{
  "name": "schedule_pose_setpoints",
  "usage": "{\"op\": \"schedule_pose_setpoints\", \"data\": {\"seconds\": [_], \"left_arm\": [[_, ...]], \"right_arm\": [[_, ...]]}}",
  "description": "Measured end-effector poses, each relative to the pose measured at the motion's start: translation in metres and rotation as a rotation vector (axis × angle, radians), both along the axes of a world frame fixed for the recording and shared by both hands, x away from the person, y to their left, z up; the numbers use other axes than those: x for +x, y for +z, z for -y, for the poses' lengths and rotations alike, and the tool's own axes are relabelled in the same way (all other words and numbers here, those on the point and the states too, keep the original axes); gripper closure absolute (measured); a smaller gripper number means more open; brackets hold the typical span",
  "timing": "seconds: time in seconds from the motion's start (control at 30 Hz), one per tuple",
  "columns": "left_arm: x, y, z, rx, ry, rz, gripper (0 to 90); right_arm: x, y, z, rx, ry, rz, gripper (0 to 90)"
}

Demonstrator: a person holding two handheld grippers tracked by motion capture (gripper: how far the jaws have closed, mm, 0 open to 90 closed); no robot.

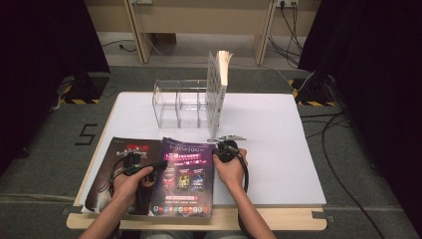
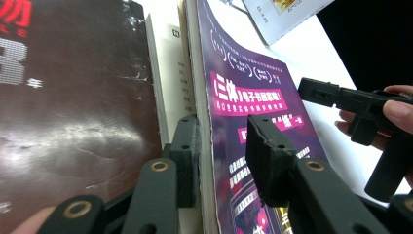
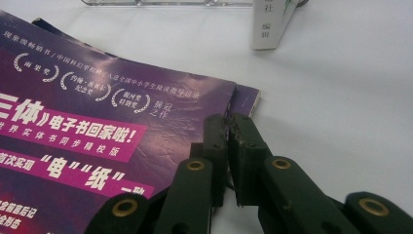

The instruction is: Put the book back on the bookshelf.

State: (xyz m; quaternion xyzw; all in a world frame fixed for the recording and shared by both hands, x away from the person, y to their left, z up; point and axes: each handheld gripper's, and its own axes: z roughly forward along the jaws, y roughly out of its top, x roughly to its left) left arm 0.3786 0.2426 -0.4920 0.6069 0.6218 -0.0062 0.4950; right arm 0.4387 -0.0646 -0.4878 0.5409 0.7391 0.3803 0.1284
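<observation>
A purple-covered book lies flat near the table's front edge. A dark-covered book lies against its left side. My left gripper straddles the purple book's left edge: one jaw sits in the seam between the two books, the other over the cover, with a gap still showing. My right gripper is at the purple book's right edge near its top corner. Its jaws are pinched together on the thin cover edge. The left gripper view shows it too, beyond the book.
A clear acrylic organizer stands at the back of the white table. A white book stands upright against the organizer's right end. Cables trail on the floor to the right.
</observation>
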Motion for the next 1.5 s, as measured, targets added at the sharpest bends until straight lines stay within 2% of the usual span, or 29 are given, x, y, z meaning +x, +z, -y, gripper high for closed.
{"op": "schedule_pose_setpoints", "data": {"seconds": [0.1, 0.23, 0.33, 0.43, 0.57, 0.67, 0.8, 0.9, 1.03, 1.2, 1.23, 1.33, 1.37, 1.43, 1.5], "left_arm": [[0.004, -0.002, 0.003, -0.005, -0.002, -0.008, 64.8], [0.006, -0.003, 0.007, 0.041, -0.01, 0.005, 68.2], [0.003, 0.002, 0.005, 0.043, -0.022, 0.035, 76.3], [-0.002, 0.011, 0.008, 0.082, -0.042, 0.085, 79.5], [-0.006, 0.02, 0.014, 0.119, -0.051, 0.131, 81.2], [-0.008, 0.024, 0.016, 0.113, -0.05, 0.146, 81.5], [-0.01, 0.026, 0.018, 0.128, -0.058, 0.168, 81.5], [-0.007, 0.02, 0.014, 0.107, -0.05, 0.142, 81.5], [-0.003, 0.009, 0.01, 0.099, -0.039, 0.105, 81.0], [0.0, 0.003, 0.008, 0.093, -0.031, 0.083, 79.0], [0.0, 0.003, 0.008, 0.088, -0.038, 0.087, 79.4], [-0.003, 0.006, 0.007, 0.08, -0.068, 0.145, 81.8], [-0.004, 0.007, 0.007, 0.074, -0.075, 0.16, 81.9], [-0.005, 0.007, 0.005, 0.048, -0.079, 0.165, 82.1], [-0.005, 0.006, 0.004, 0.036, -0.081, 0.166, 82.1]], "right_arm": [[0.0, 0.0, -0.001, -0.003, -0.002, 0.003, 85.9], [-0.001, 0.0, -0.001, -0.008, -0.002, 0.007, 86.0], [-0.001, 0.0, -0.001, -0.012, 0.0, 0.011, 85.9], [-0.001, 0.0, -0.001, -0.013, 0.002, 0.011, 85.0], [-0.001, 0.0, -0.001, -0.013, 0.004, 0.015, 84.9], [-0.001, 0.0, -0.002, -0.013, 0.004, 0.015, 84.8], [-0.001, 0.0, -0.002, -0.016, 0.008, 0.016, 84.8], [-0.001, 0.0, -0.002, -0.015, 0.008, 0.016, 84.7], [-0.001, 0.0, -0.002, -0.017, 0.007, 0.016, 84.6], [-0.001, 0.0, -0.002, -0.02, 0.009, 0.016, 84.6], [-0.001, 0.0, -0.002, -0.02, 0.01, 0.015, 84.5], [0.002, 0.0, 0.0, -0.04, -0.003, 0.011, 71.9], [0.003, -0.001, 0.002, -0.019, -0.009, 0.0, 70.5], [0.004, 0.0, 0.005, 0.02, -0.026, 0.022, 68.5], [0.004, 0.002, 0.003, 0.031, -0.017, 0.031, 66.5]]}}
